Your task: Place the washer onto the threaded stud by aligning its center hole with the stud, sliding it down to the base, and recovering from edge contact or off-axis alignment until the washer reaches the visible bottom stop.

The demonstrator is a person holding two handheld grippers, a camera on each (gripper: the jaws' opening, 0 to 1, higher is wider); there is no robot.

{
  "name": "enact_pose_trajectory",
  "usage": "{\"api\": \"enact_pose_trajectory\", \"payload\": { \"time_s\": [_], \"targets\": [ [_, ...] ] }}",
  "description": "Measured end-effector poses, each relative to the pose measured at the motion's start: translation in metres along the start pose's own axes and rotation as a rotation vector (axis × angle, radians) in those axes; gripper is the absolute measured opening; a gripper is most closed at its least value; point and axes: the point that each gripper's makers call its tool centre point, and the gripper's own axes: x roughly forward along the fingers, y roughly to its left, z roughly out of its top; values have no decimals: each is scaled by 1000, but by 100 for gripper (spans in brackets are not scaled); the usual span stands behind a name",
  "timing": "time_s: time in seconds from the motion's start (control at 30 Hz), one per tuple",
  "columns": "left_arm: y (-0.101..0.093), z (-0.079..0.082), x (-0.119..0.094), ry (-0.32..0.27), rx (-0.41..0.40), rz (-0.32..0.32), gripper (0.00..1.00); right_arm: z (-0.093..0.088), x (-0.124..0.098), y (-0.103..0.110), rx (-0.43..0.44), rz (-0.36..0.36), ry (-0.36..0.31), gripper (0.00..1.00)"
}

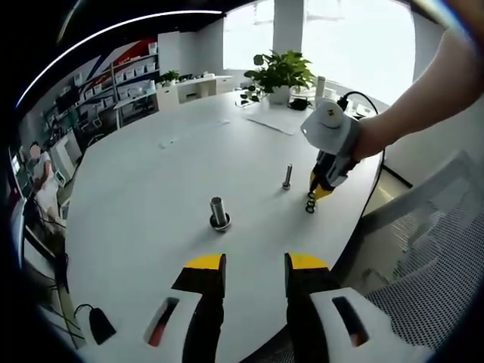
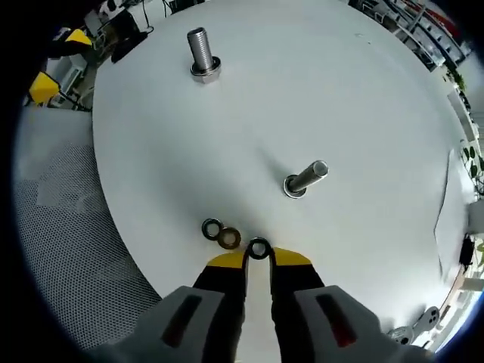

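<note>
Two threaded studs stand on the white round table: a thick one on a collar, and a thinner one. My right gripper is low at the table's near edge. Its yellow tips are closed on a dark washer. Just left of it lie a brass washer and another dark washer. In the left gripper view the right gripper, held by a hand, touches down beside the washers. My left gripper hovers open and empty before the thick stud.
A mesh chair sits close to the table edge by both grippers. At the far side are a potted plant, papers and shelves. A person sits off to the left.
</note>
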Motion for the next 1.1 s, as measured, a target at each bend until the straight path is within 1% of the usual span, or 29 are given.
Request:
{"api": "enact_pose_trajectory", "payload": {
  "time_s": [0.03, 0.07, 0.1, 0.13, 0.27, 0.33, 0.5, 0.67, 0.73, 1.1],
  "targets": [
    [0, 0, 0, 1, -2, 1, 30, 5, 4, -1, -13, -7, -41, 2],
    [2, 0, 0, -1, -3, 4, 30, 7, 4, -2, 7, -11, -53, 2],
    [2, 0, 0, -3, -4, 4, 30, 7, 5, -2, 24, -14, -53, 2],
    [2, 1, -1, -4, -7, 6, 30, 7, 5, -1, 7, -11, -55, 2],
    [4, 1, -1, -8, -12, 11, 30, 8, 5, -4, -6, 4, -55, 2],
    [3, 1, -1, -9, -11, 11, 30, 9, 3, -3, 16, 10, -58, 2],
    [2, 1, -1, -4, -8, 7, 30, 9, 3, -5, 39, 17, -62, 2],
    [1, 1, -1, -5, -7, 5, 30, 9, 1, -4, 29, 9, -60, 3],
    [1, 0, -1, 1, 1, 6, 30, 9, 1, -5, 32, 11, -60, 3],
    [1, 1, -1, -5, -4, 5, 30, 9, 0, -5, 35, 19, -42, 3]
  ]
}}
